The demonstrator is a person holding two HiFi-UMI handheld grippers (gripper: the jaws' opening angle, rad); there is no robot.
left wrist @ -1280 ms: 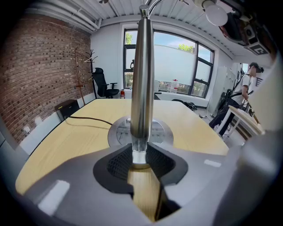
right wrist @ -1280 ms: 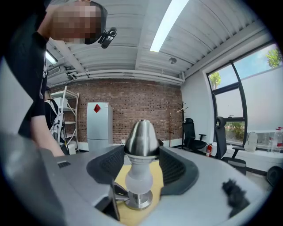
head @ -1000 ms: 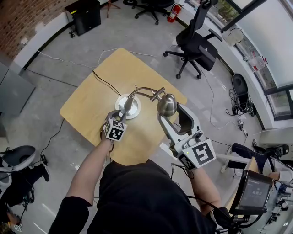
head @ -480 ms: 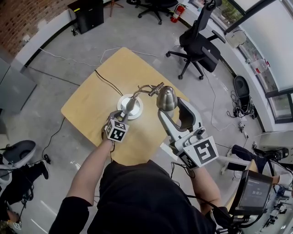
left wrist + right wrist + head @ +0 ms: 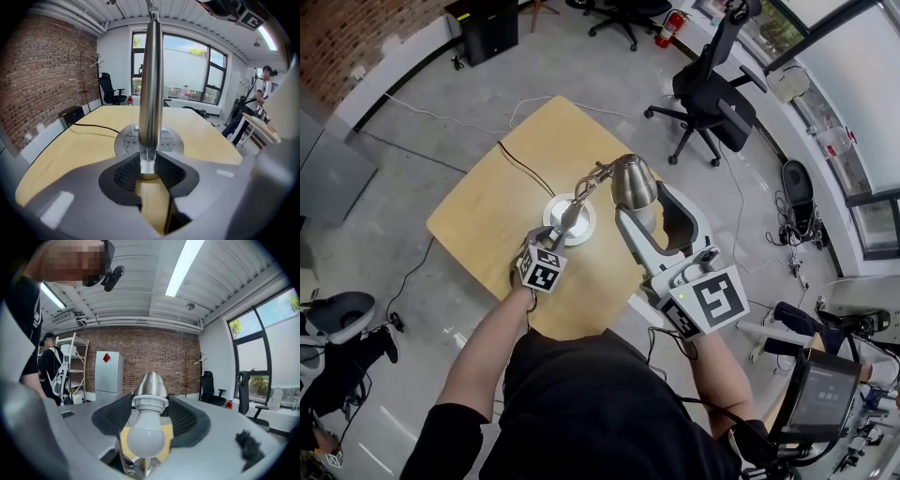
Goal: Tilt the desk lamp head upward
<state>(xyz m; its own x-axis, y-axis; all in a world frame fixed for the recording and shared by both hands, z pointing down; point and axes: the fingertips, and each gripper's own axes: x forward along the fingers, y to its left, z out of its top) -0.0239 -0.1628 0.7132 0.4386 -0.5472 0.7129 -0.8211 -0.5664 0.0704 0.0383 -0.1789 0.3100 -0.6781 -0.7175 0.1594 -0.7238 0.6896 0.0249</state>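
Note:
A brushed-metal desk lamp stands on the wooden table [image 5: 483, 220]. Its round base [image 5: 581, 228] is white-rimmed. In the head view my left gripper [image 5: 563, 223] is shut on the lower stem [image 5: 574, 208] just above the base. In the left gripper view the stem [image 5: 151, 84] rises upright from between the pads, with the base [image 5: 125, 140] behind it. My right gripper [image 5: 634, 210] is shut on the lamp head [image 5: 630, 178], which it holds up beside the jointed arm [image 5: 592, 178]. In the right gripper view the white bulb [image 5: 146, 439] faces the camera, the metal cone [image 5: 151, 384] behind it between the pads.
A black power cable [image 5: 521, 170] runs from the base over the table's far-left edge. Office chairs [image 5: 712, 89] stand beyond the far right corner, and a black cabinet [image 5: 486, 28] is at the back. People stand at the room's sides [image 5: 260, 103] [image 5: 51, 364]. A second desk [image 5: 820, 398] sits at lower right.
My right gripper has lifted the lamp head up and toward the stem, and the jointed arm now stands steeper. My left gripper has stayed put on the stem.

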